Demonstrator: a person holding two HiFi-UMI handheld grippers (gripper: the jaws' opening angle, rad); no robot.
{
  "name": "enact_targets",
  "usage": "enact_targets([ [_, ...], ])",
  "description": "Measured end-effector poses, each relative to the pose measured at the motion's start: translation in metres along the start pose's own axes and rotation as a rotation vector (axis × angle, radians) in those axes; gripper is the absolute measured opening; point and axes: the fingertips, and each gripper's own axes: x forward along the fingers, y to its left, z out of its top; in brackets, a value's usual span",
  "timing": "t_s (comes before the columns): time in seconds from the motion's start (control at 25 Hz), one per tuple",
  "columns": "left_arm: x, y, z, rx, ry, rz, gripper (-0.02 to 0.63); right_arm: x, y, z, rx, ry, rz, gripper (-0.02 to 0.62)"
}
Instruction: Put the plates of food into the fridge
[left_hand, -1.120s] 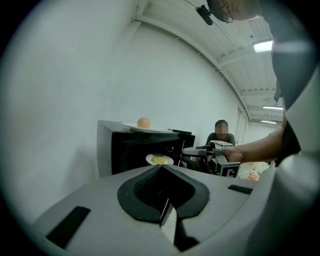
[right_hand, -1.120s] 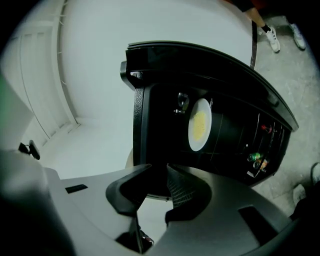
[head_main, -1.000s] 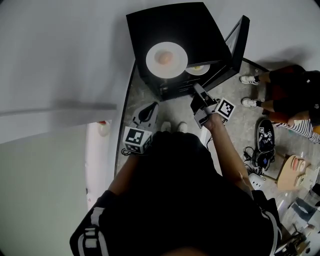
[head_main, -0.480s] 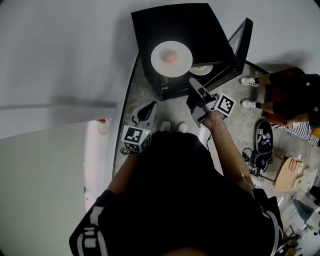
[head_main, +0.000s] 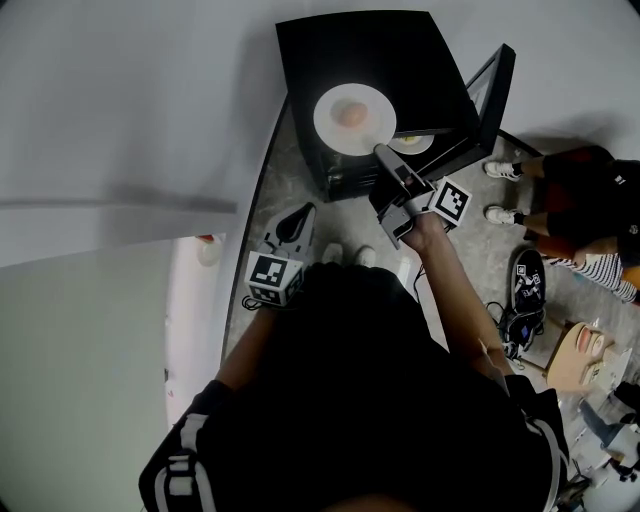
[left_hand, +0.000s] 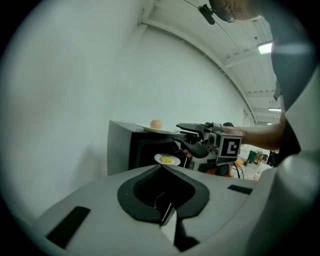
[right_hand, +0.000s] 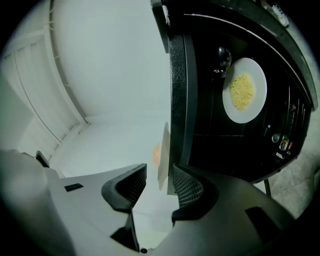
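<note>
A black mini fridge stands open, its door swung to the right. A white plate with an orange ball of food rests on the fridge top. Inside, on a shelf, lies a second white plate with yellow food, also seen in the head view. My right gripper reaches to the top plate's near edge. Its jaws are opening, and the plate's rim stands edge-on between them without being pressed. My left gripper hangs low in front of the fridge, shut and empty.
A white wall runs along the left. A person's legs and white shoes stand right of the fridge door. Bags and loose gear lie on the stone floor at the right. My own feet are just before the fridge.
My right gripper has risen from in front of the fridge's opening to the edge of the plate on top, and its jaws have spread. The left gripper has stayed put.
</note>
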Motion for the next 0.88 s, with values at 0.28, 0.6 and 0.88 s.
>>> enact_targets([
  [0.28, -0.008, 0.007, -0.001, -0.012, -0.004, 0.033, 0.021, 0.018, 0.000, -0.003, 0.036, 0.009, 0.005, 0.158],
  [0.6, -0.012, 0.008, 0.001, -0.018, -0.008, 0.048, 0.021, 0.019, -0.004, -0.006, 0.057, 0.026, -0.049, 0.081],
  [0.88, -0.005, 0.014, -0.003, -0.013, -0.002, 0.047, 0.021, 0.014, -0.010, -0.013, 0.072, 0.046, -0.070, 0.054],
])
